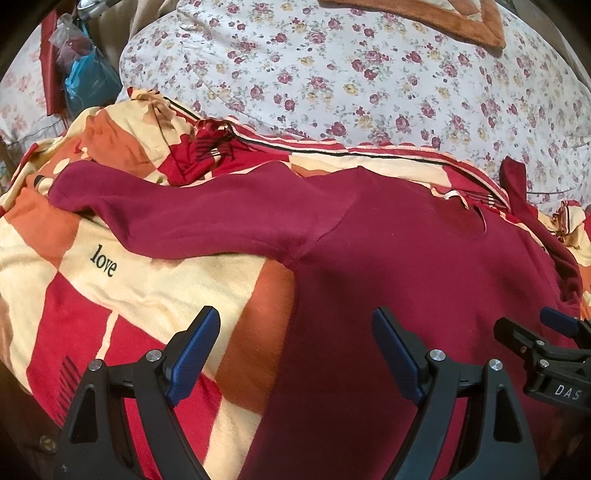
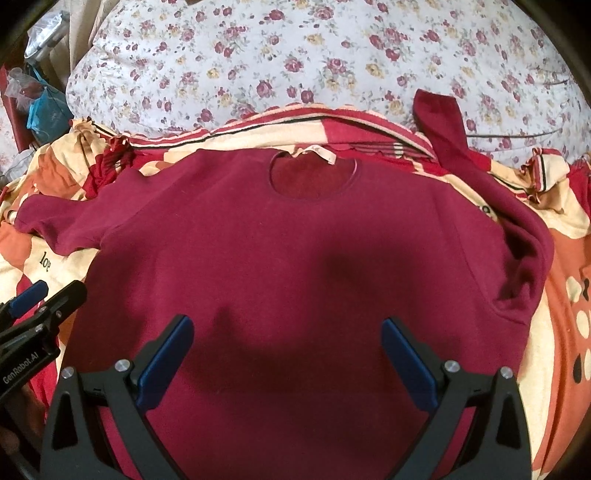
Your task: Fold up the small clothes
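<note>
A maroon long-sleeved sweater (image 2: 295, 251) lies flat, front up, on a patterned blanket, its round neckline (image 2: 314, 177) with a pale label pointing away from me. Its left sleeve (image 1: 177, 210) stretches out sideways over the blanket. The right sleeve (image 2: 439, 122) bends up onto the floral quilt. My left gripper (image 1: 295, 328) hovers open over the sweater's lower left edge, nothing between its blue pads. My right gripper (image 2: 288, 326) stands open above the lower middle of the body, also holding nothing. Each gripper shows in the other's view: right gripper (image 1: 532, 325), left gripper (image 2: 51, 295).
The blanket (image 1: 129, 280) is cream, red and orange with the word "love" on it. A floral quilt (image 1: 351, 81) bulges behind the sweater. Plastic bags (image 1: 85, 70) sit at the far left. A brown-edged cushion (image 1: 436, 18) lies at the top.
</note>
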